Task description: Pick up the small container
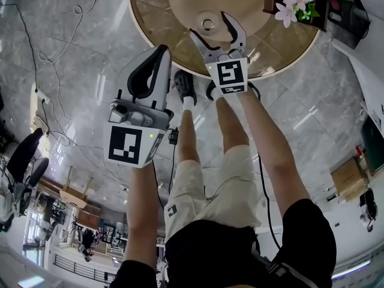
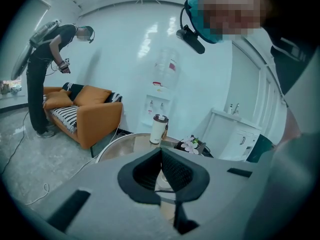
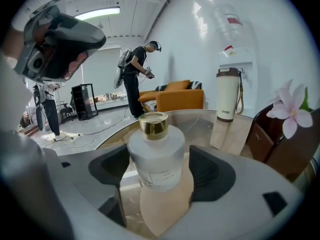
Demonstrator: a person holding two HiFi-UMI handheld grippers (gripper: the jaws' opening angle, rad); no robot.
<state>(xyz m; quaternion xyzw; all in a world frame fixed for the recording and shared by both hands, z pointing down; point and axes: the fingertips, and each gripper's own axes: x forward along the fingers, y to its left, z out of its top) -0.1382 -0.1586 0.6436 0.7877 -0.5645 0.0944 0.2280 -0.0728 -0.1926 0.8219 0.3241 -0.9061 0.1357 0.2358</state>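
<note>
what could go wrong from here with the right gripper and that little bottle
1. The frosted bottle stands between the right gripper's open jaws, seemingly nearer one pad; closing could shove or tip it before both pads bite.
2. Its body looks round and smooth, so a light grip might slip when lifted.
3. If it topples it could roll across the round table towards the Jeep tumbler.

The white tumbler [image 3: 229, 96] bears the brand "Jeep" near its base.
</note>
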